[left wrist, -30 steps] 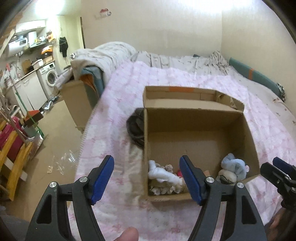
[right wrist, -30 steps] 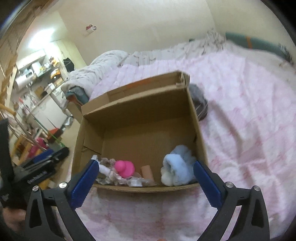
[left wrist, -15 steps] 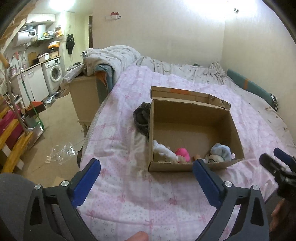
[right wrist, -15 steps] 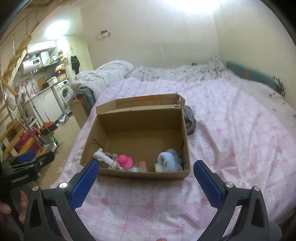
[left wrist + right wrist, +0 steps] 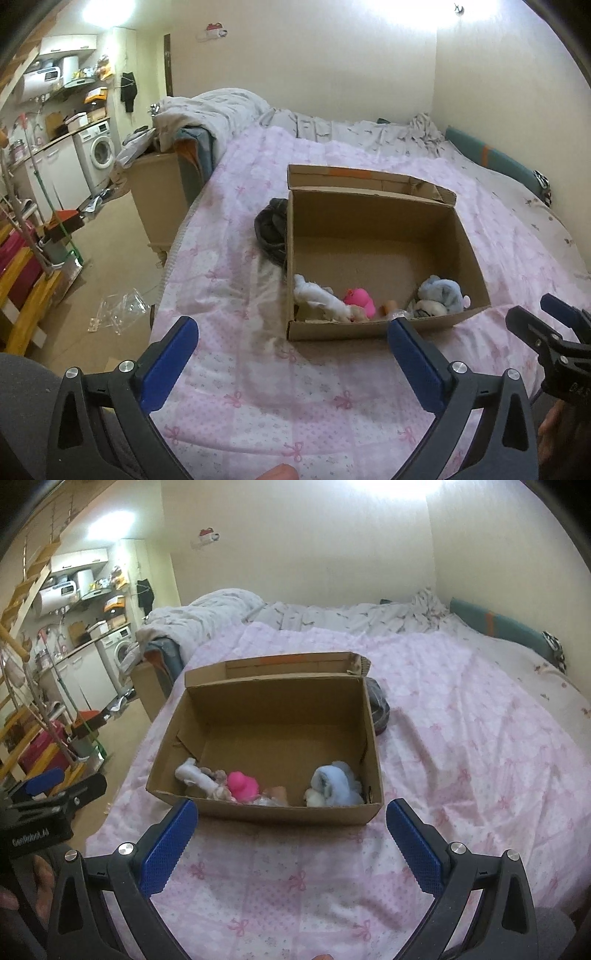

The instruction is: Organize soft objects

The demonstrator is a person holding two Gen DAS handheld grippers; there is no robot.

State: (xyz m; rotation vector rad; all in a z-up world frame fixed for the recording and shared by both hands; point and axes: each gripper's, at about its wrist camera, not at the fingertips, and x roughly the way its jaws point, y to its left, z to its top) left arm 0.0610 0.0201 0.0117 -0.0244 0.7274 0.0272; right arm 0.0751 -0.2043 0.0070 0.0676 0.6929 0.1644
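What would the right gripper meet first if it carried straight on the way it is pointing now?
Probably the pink bedspread just short of the cardboard box, or that box's near wall. The open right gripper tilts downward with nothing between its jaws; depth is hard to judge.

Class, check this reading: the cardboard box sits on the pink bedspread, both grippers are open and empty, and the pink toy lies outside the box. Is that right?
Not quite. The pink toy lies inside the cardboard box, between the white toy and the blue toy, as the right wrist view shows. The box does sit on the pink bedspread, and the left gripper and right gripper are open and empty.
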